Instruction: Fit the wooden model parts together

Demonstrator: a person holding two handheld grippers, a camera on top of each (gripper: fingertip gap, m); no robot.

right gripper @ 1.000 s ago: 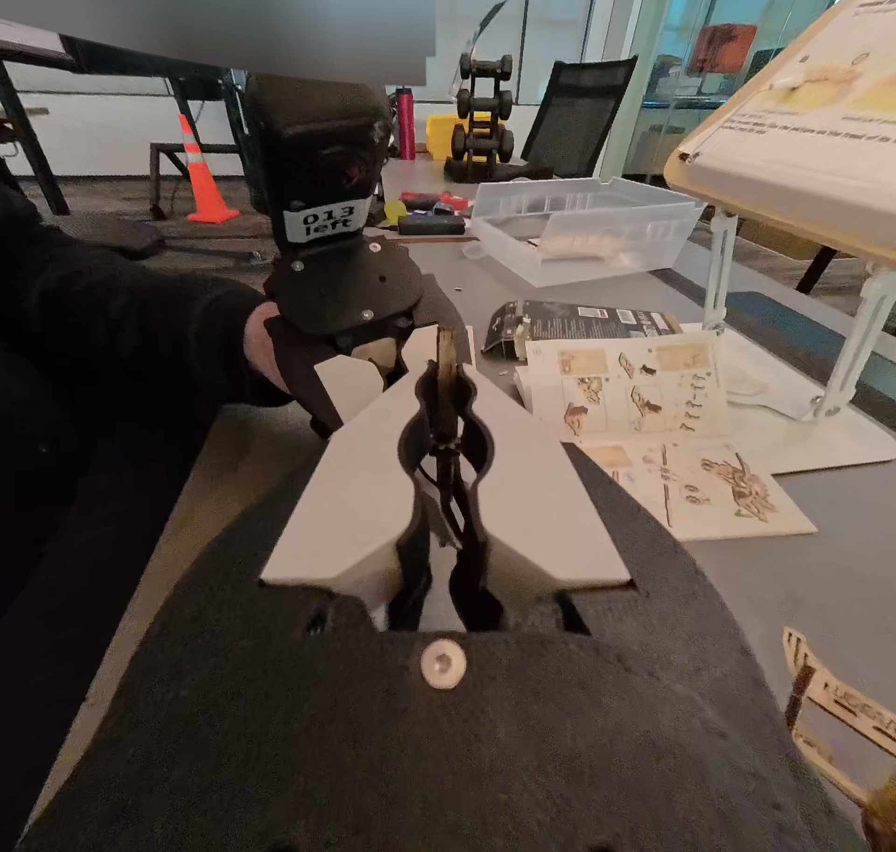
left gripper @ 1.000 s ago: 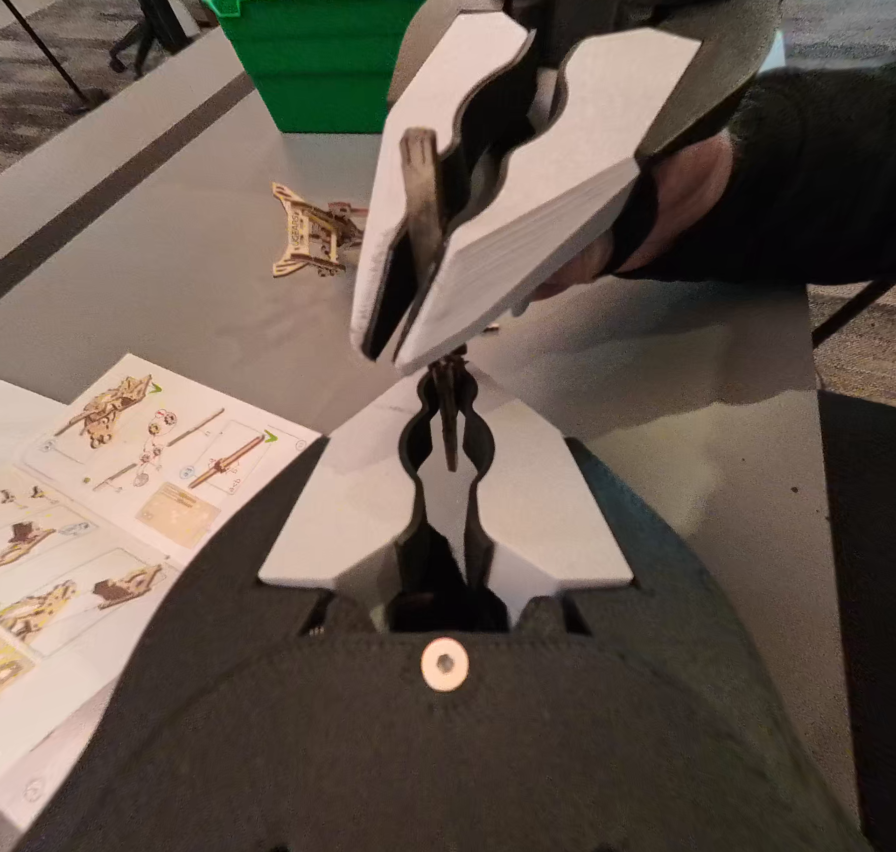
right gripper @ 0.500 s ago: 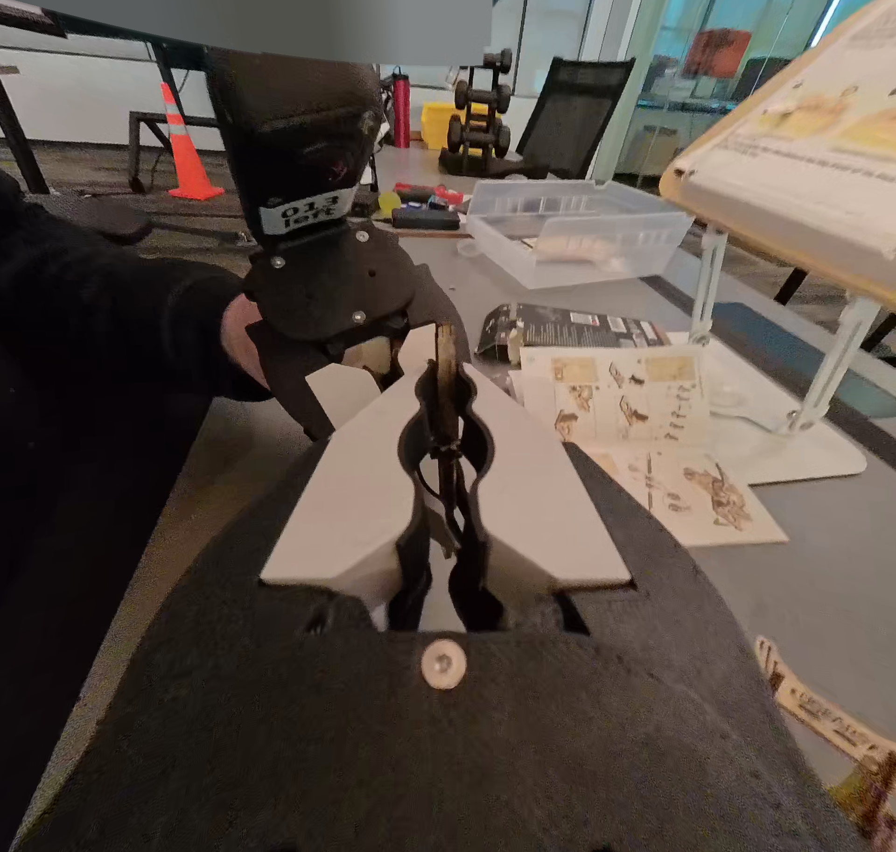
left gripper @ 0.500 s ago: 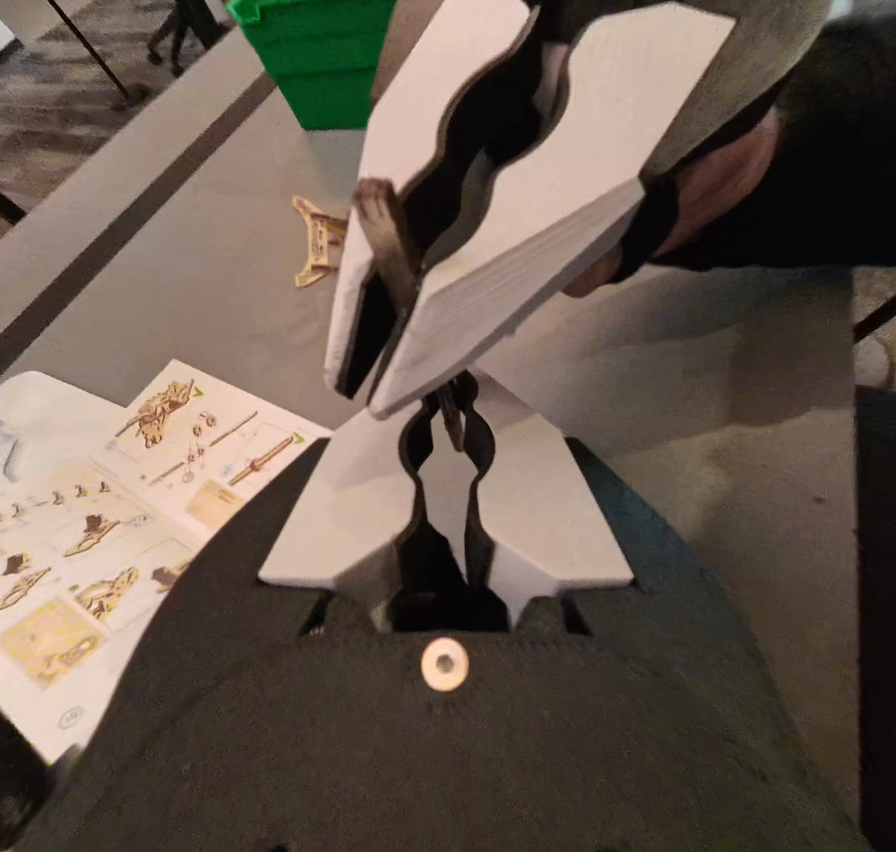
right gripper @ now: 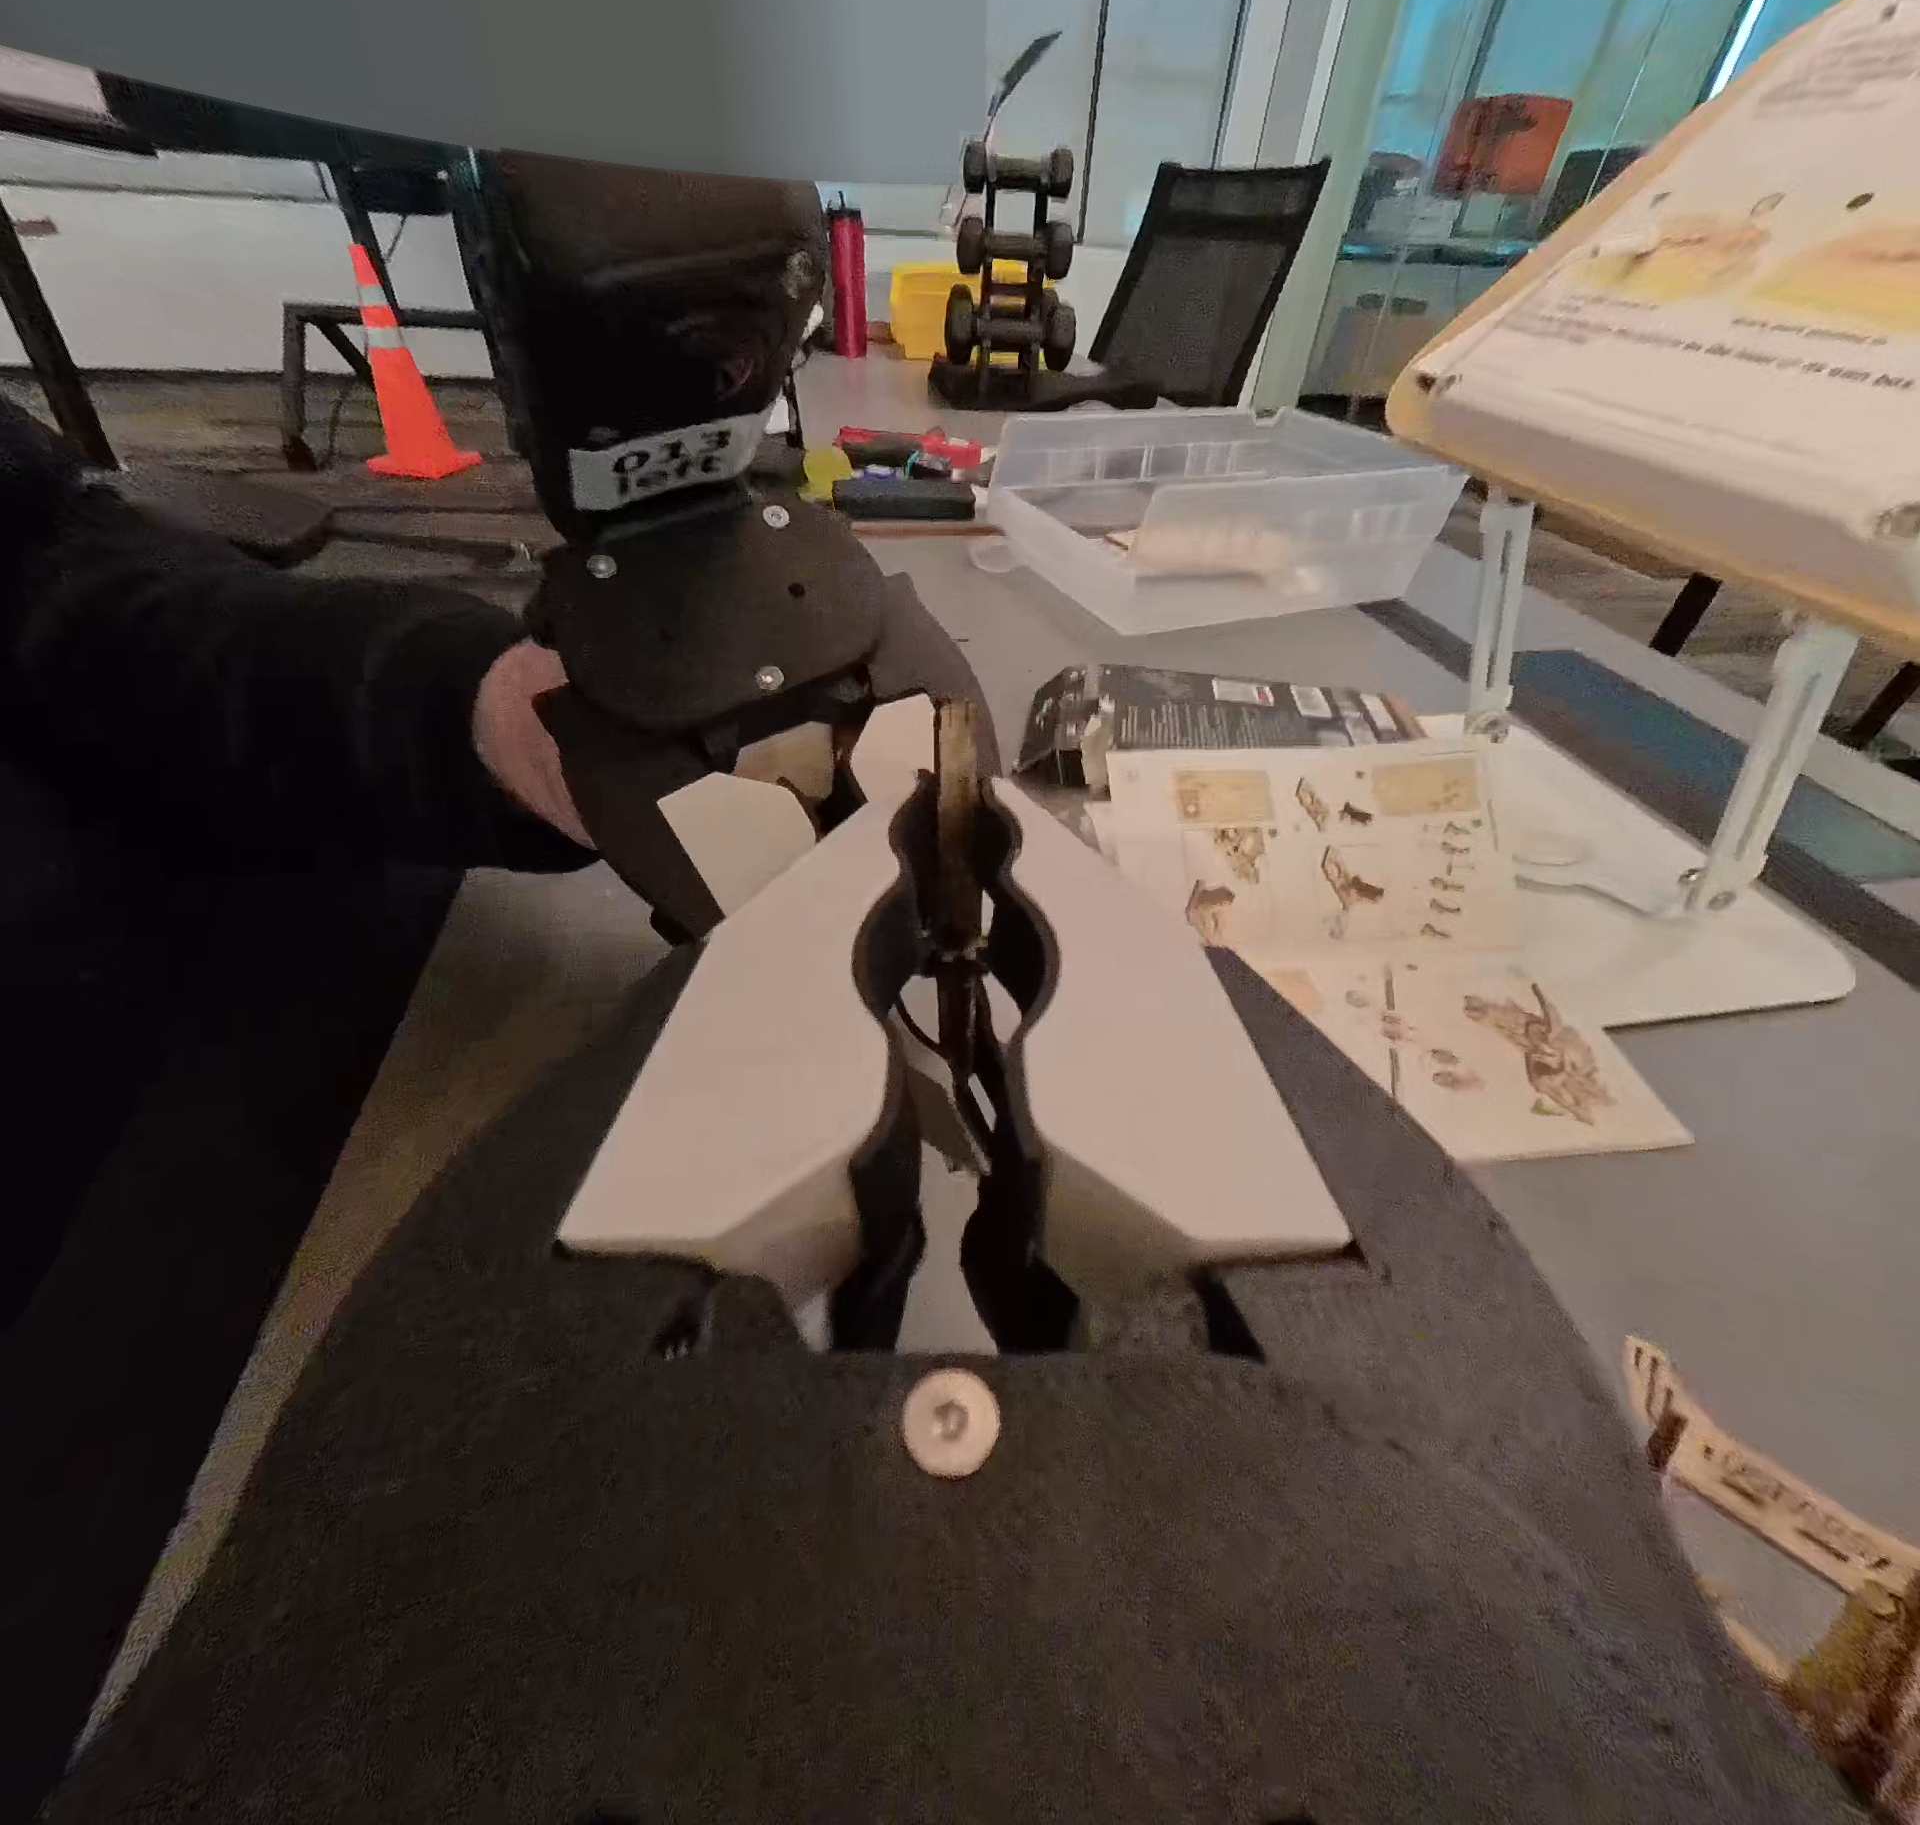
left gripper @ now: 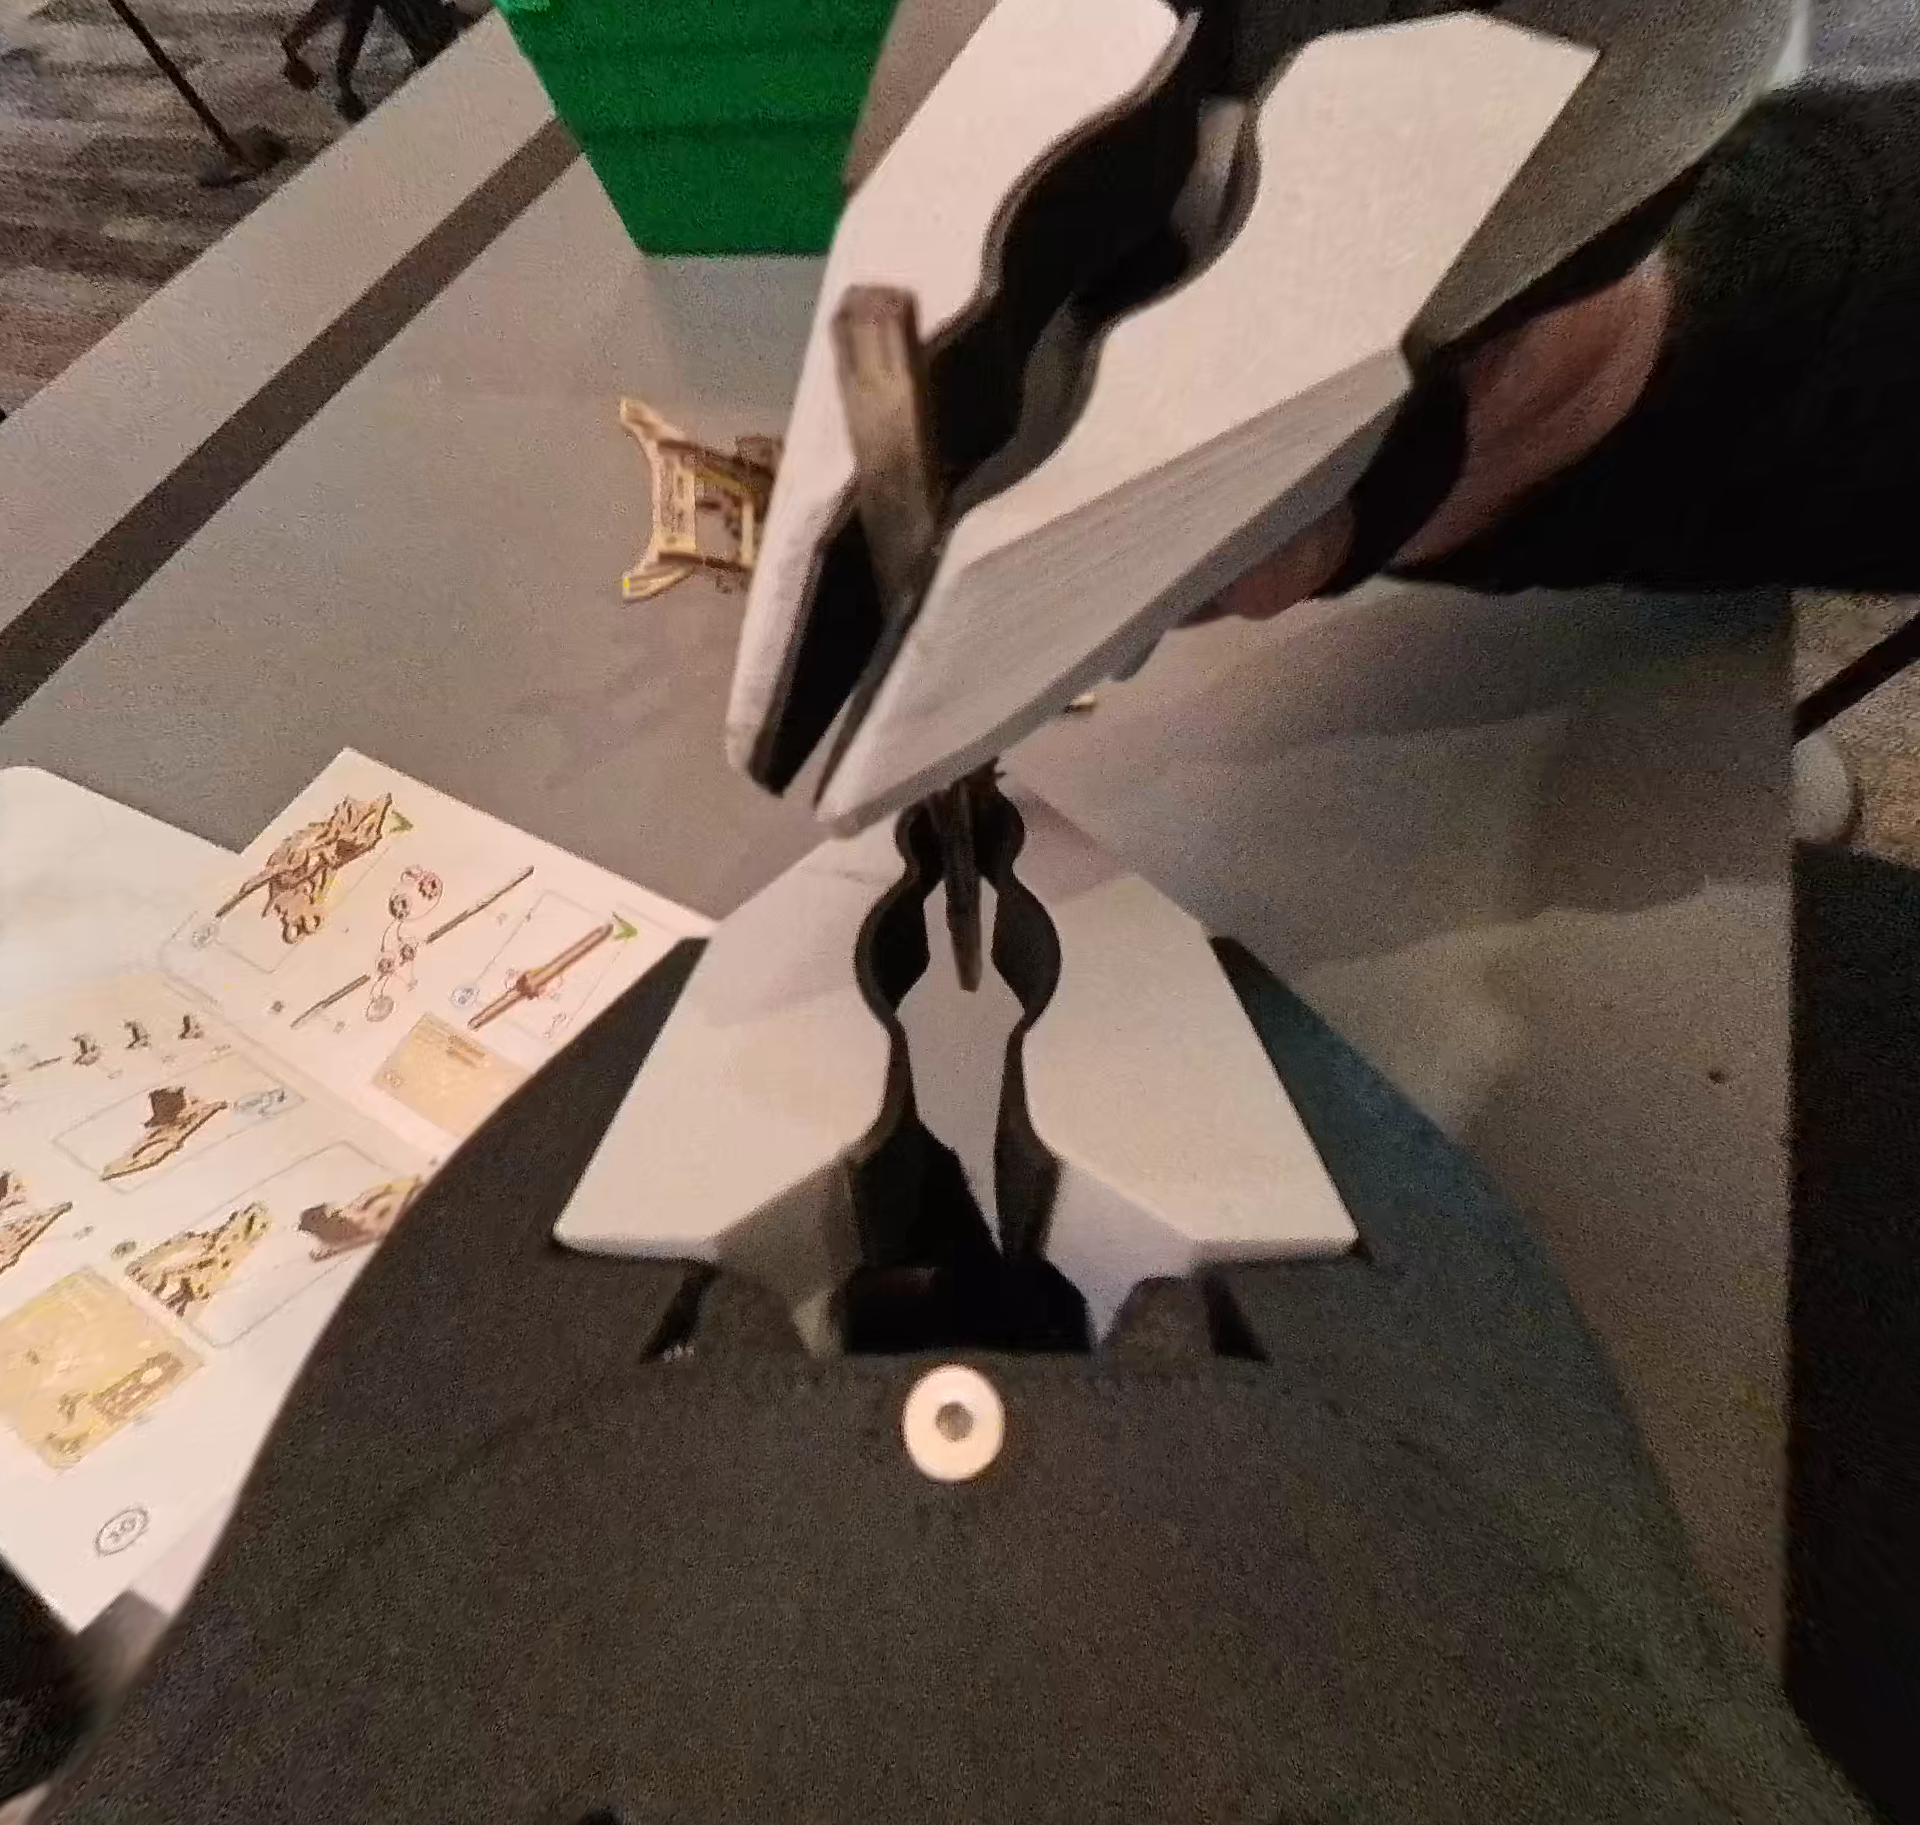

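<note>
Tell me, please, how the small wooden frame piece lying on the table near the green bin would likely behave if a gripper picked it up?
The wooden frame piece looks like thin sheet wood with open cut-outs, so it is probably light and stiff but easily snapped by a hard squeeze. It lies on the smooth grey table, so a push would likely slide it, not roll it.

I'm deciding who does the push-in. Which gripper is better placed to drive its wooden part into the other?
Probably the right gripper: it angles down from above with its flat wooden piece over the left gripper, which braces the thin part below.
</note>
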